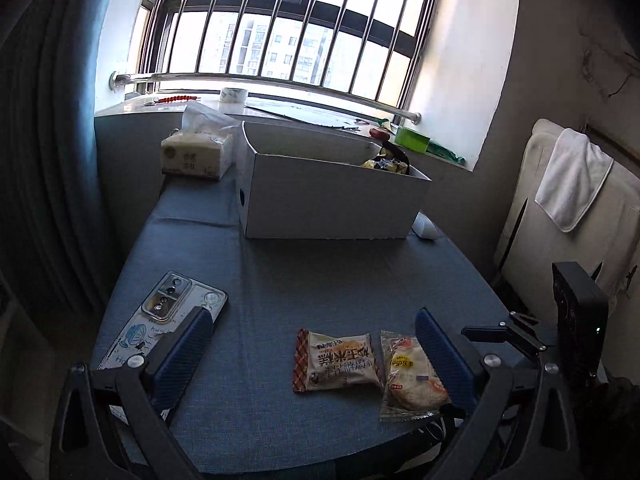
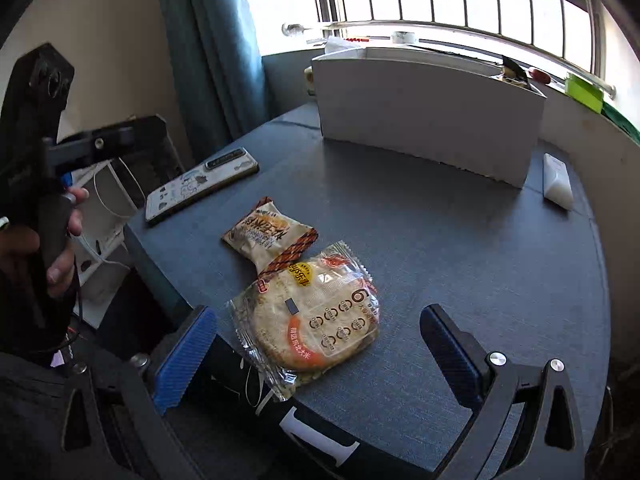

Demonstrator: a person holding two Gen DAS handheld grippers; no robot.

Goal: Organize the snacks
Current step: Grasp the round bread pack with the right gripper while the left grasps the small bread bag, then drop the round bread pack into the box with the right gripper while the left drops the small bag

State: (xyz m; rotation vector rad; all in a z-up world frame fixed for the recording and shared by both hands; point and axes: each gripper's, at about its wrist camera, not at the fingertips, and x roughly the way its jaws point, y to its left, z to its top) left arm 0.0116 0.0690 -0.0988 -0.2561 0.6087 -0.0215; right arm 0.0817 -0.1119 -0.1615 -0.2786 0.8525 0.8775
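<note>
Lower centre of the right wrist view: right gripper (image 2: 318,354) spread wide, empty, straddling the round rice-cake packet (image 2: 310,316) overhanging the table edge (image 2: 160,268). Beside it, touching, the brown-trimmed snack packet (image 2: 269,236). Left gripper (image 1: 314,354) likewise wide and empty. Farther up, phone (image 2: 200,184), then white box (image 2: 428,116) already holding snacks. Likely risks: slippery wrapper squirting out, or nudged off the edge.

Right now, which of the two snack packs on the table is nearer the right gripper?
The clear-wrapped round cake: it lies between the open right gripper's fingers at the table's near edge. The beige packet with the plaid end lies beyond it, toward the phone.
</note>
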